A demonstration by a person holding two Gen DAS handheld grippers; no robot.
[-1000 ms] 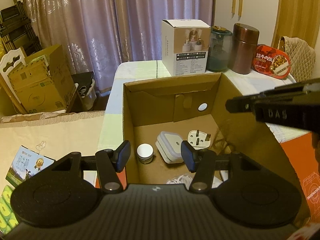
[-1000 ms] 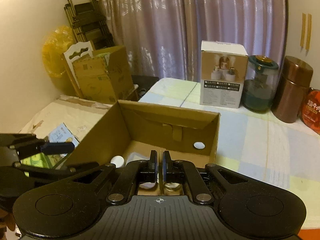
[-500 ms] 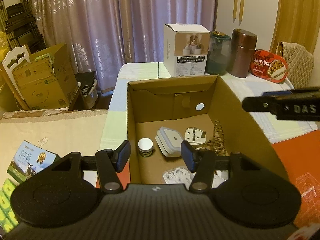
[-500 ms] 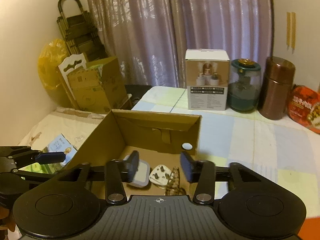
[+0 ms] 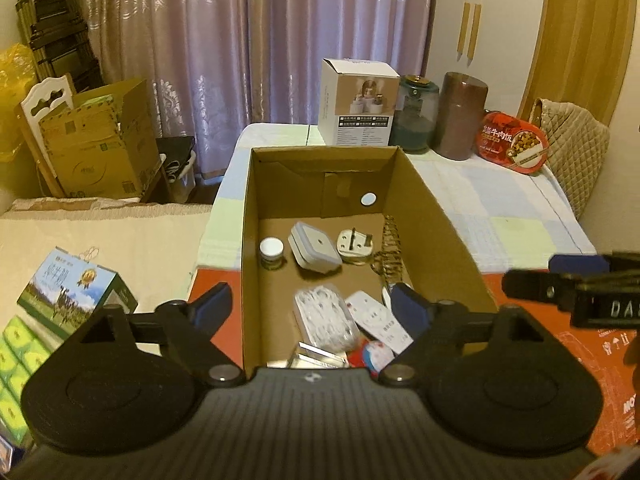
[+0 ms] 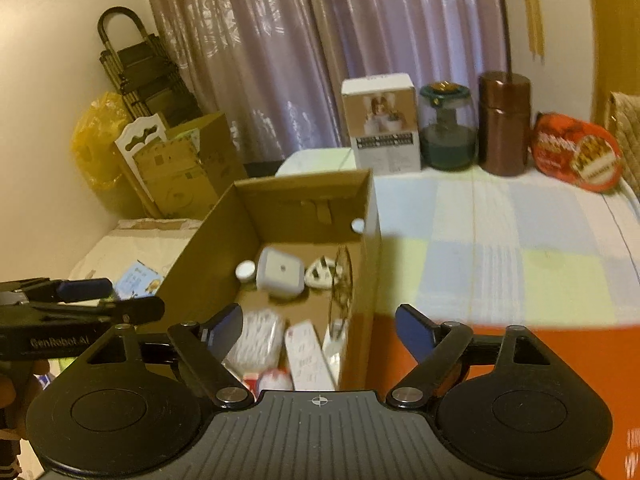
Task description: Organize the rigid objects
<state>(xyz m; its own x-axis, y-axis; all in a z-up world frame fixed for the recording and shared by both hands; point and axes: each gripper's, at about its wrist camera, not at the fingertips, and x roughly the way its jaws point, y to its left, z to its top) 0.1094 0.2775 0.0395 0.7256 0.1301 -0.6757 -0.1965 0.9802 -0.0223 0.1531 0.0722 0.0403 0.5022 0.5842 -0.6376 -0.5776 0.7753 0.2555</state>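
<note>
An open cardboard box (image 5: 320,153) stands on the table. Inside lie a white-lidded small jar (image 5: 272,250), a grey square case (image 5: 314,246), a white plug (image 5: 355,245), a gold wire spiral (image 5: 390,248), a bagged white cable bundle (image 5: 324,318) and a white packet (image 5: 378,320). My left gripper (image 5: 310,310) hovers over the box's near end, its jaws opening with nothing gripped. In the right wrist view my right gripper (image 6: 320,332) hangs above the box's (image 6: 304,182) near right corner, its jaws also opening and empty. Each gripper shows at the edge of the other's view.
At the table's far end stand a white product box (image 5: 358,108), a green glass jar (image 5: 414,118), a brown canister (image 5: 462,114) and a red food tin (image 5: 512,146). A quilted bag (image 5: 576,152) hangs at the right. A milk carton (image 5: 72,292) lies left; an orange-red sheet (image 5: 600,344) lies right.
Both grippers have pulled back and up from the box, so more of its contents show. The right jaws went from shut to wide; the left jaws widened too.
</note>
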